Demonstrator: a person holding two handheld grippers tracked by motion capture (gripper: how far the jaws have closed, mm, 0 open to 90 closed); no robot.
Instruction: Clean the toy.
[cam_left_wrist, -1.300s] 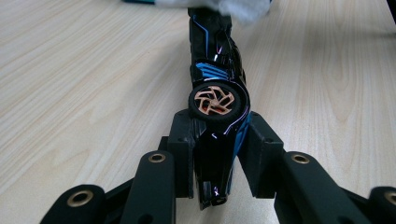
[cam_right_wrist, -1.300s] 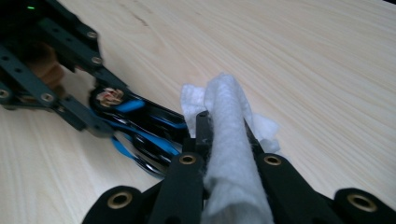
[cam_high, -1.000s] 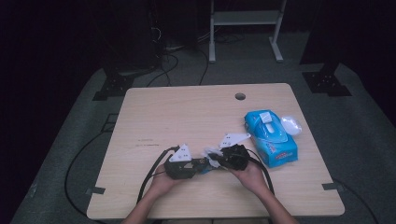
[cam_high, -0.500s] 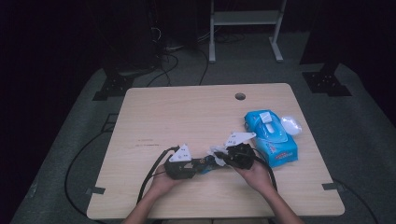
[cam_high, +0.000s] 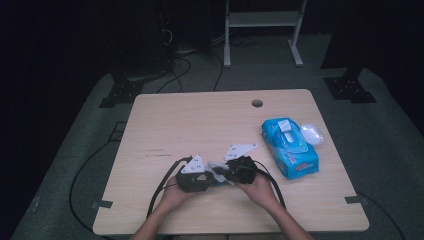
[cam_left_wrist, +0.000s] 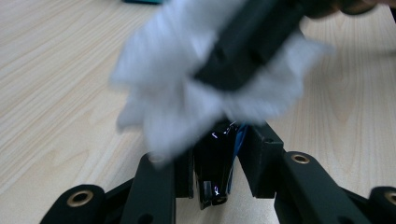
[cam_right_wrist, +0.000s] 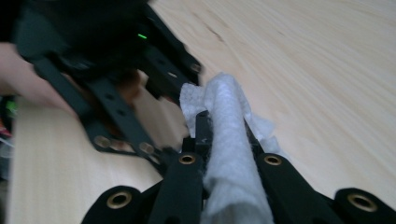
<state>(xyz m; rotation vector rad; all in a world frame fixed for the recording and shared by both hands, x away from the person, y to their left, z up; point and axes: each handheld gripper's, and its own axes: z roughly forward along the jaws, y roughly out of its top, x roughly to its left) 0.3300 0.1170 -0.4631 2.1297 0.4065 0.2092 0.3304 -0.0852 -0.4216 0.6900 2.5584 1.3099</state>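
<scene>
My right gripper has its jaws clamped on a white wipe; my left gripper has its jaws closed on a small dark object. The wipe touches that object above the table.

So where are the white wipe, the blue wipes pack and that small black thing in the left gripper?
white wipe (cam_right_wrist: 229, 140): right gripper view, its bunched middle between the jaws.
blue wipes pack (cam_high: 292, 150): high view, its top face.
small black thing (cam_left_wrist: 214, 161): left gripper view, its glossy side.

table: light wood | on it: blue wipes pack, white lid
</scene>
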